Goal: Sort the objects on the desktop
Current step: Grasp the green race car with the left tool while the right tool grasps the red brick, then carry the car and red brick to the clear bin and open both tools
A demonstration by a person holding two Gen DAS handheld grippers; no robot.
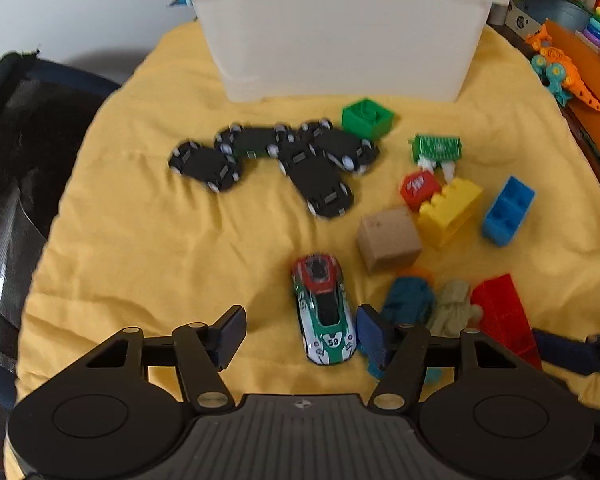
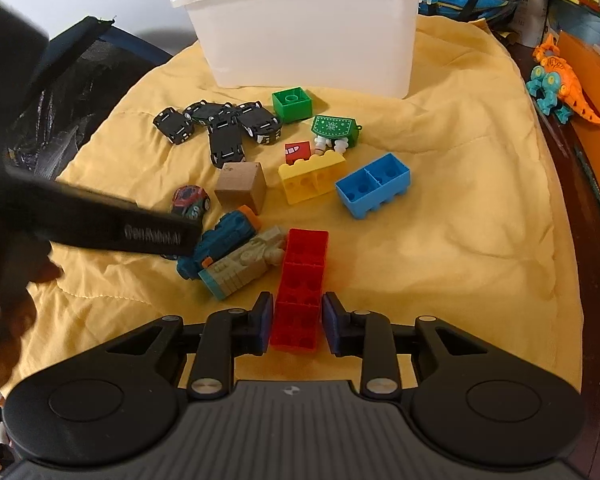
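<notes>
Nearest our right wrist camera, the right gripper [image 2: 295, 322] sat clamped on the near end of the long red brick [image 2: 302, 284], a pad pressed on each flank, the brick lying flat on the yellow cloth [image 2: 460, 240] and reaching away toward the white bin [image 2: 308, 36]. We took the bin as our landmark: it stood at the far edge of the cloth, open-topped, contents not visible. Just in front of it lay the green block [image 2: 292, 104] and a cluster of black toy cars [image 2: 220, 128] turned belly-up; nearer to us than those, the wooden cube [image 2: 242, 187], yellow brick [image 2: 312, 176] and blue brick [image 2: 374, 184]. Our left gripper [image 1: 300, 332] hung with its jaws spread wide above the green-and-white race car [image 1: 325, 310], which lay well short of the bin; the car sat toward the right-hand pad [image 1: 370, 334], close to it, and we could not tell whether they touched. Nothing was clamped on that side. Beside the car and the red brick lay a blue toy train [image 2: 224, 240] and a grey one [image 2: 240, 266], touching each other. We judged the step in hand to be a double pick: red brick secured, race car being lined up. Next, we reckoned, the left jaws needed centring over the car and lowering before closing, and the right needed a clean lift, since its grip at one end might let the brick droop, then a carry to the bin.
</notes>
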